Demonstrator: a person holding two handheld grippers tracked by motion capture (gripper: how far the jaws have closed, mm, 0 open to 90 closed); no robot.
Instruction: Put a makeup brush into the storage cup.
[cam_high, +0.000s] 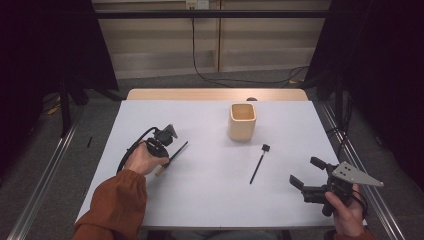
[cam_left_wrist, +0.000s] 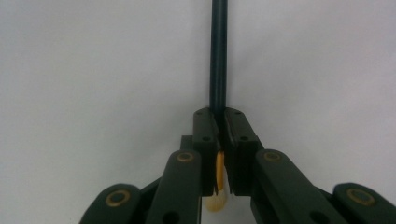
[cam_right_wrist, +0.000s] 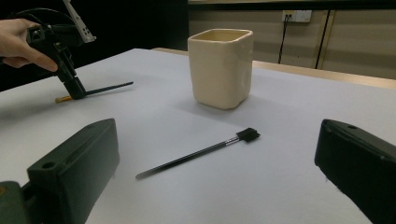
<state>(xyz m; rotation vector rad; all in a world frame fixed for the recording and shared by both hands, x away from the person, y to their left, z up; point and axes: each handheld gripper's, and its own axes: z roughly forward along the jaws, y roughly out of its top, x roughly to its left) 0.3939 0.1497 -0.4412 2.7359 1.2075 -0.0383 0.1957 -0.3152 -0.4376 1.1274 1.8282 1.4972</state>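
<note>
The dark pencil-like stick with a tan end lies on the left part of the white table, and the left gripper is clamped on it close to that tan end, pads pressing the shaft from both sides. There are two slender tools in all: the second is a thin black brush with a small square head, lying free on the sheet to the right of centre. One cream square cup stands upright beyond the brush, well apart from both. The right gripper hovers near the table's right edge, its jaws spread wide with nothing between them.
</note>
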